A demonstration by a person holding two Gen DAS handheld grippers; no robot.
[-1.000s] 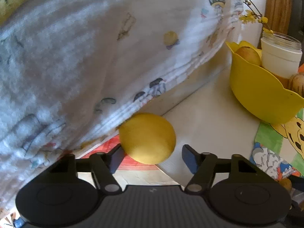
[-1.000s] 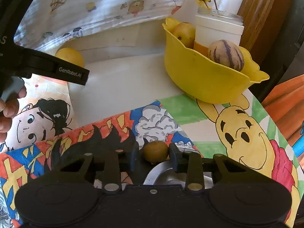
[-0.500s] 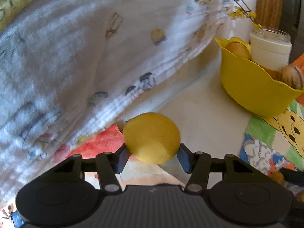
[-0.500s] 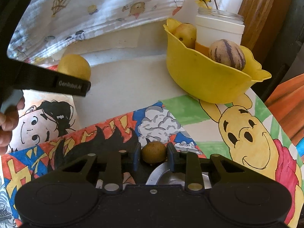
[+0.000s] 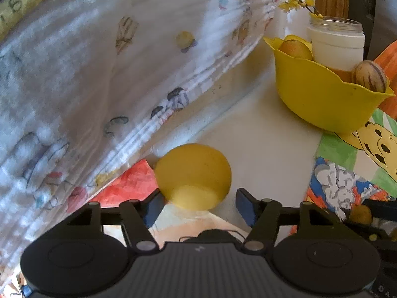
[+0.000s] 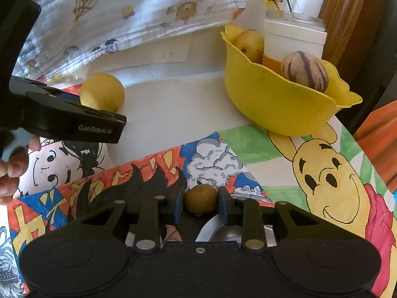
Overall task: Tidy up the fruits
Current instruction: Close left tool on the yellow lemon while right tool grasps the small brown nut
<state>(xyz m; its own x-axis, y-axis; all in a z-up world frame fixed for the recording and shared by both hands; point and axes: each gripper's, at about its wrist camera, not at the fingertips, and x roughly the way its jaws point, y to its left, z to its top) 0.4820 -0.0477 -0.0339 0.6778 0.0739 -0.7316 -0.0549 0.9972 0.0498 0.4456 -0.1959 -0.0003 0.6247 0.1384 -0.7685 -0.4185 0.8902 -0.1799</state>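
I'm holding the left gripper [image 5: 198,204] with its fingers spread wide around the large round yellow fruit [image 5: 193,175]; the left blue pad [image 5: 154,204] is looking like it's touching or just beside the skin, the right pad [image 5: 244,204] is standing clear with a visible gap. That fruit is sitting on the white tabletop [image 5: 260,149], near left, at the edge of the red drawing and close under the hanging white printed cloth [image 5: 111,57]. Risk here: closing off-centre is going to push the ball sideways, and it's round on a smooth surface, so I'm expecting a roll toward the cloth or out of reach. The right gripper [image 6: 200,204] is sitting narrow on the small brownish round fruit [image 6: 200,198], pads on both sides; grip looks shallow, near the fingertips, so a squeeze or fast lift may pop it out. The yellow scalloped plastic bowl [image 6: 273,104], far right, is already carrying a striped oval fruit [image 6: 304,70], a yellowish apple-like fruit [image 6: 249,44] and a white jar [image 6: 292,42], so I'm expecting a dropped fruit to bounce off those.
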